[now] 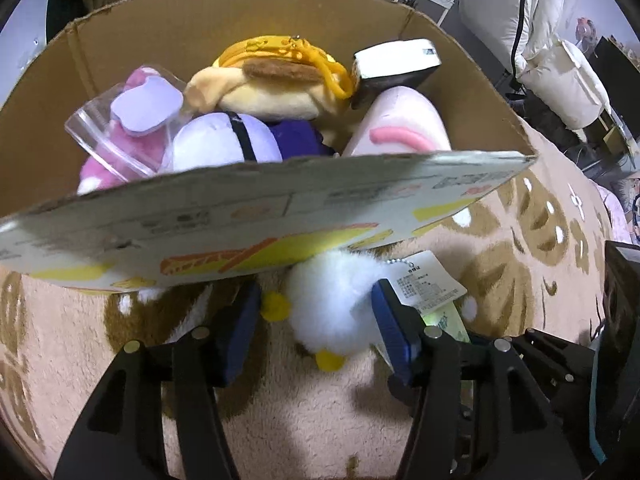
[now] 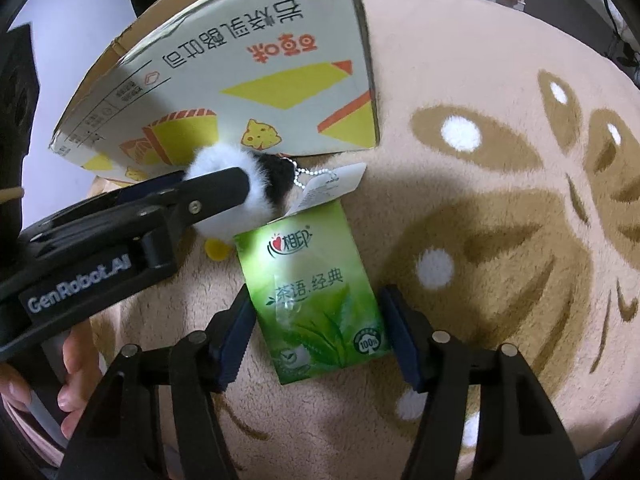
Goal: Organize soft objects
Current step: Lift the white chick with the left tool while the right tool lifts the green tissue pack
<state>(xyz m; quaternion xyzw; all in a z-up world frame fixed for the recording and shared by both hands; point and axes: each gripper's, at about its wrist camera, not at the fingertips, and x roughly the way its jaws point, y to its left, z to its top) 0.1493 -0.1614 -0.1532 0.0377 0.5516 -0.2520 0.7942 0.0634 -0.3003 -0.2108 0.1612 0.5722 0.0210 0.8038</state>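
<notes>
Beige plush blanket [image 2: 500, 80] with brown leaf shapes and white dots covers the soft surface under everything; it is no worktop, and cluttered shelves and white bedding sit blurred behind.

At the left of the right wrist view, the left tool [image 1: 316, 320] reaches in from the side, its black arm printed "GenRobot.AI" in white. A bare hand [image 2: 76, 364] holds its handle. Its blue-padded jaws stand apart on either side of a small fluffy white plush duck with yellow feet [image 1: 332, 308], which lies on the blanket against the box front; whether the pads touch the fur cannot be told. From this view the plush shows a black patch and a ball chain carrying a white paper tag [image 2: 328, 190], whose print is too small to read.

Behind it stands a printed white-and-yellow cardboard box [image 2: 256, 80], its orange and black Chinese lettering upside down. Only the left wrist view looks inside, showing a pink plush in a clear bag [image 1: 120, 128], a white and purple plush [image 1: 228, 140], a tan plush with a yellow strap [image 1: 272, 84] and a pale pink plush [image 1: 400, 120].

Further right, a green tissue pack [image 2: 316, 292] printed "茶语.经典" and "100%" lies flat on the blanket between the parted, untouching jaws of the right tool [image 2: 316, 332].
</notes>
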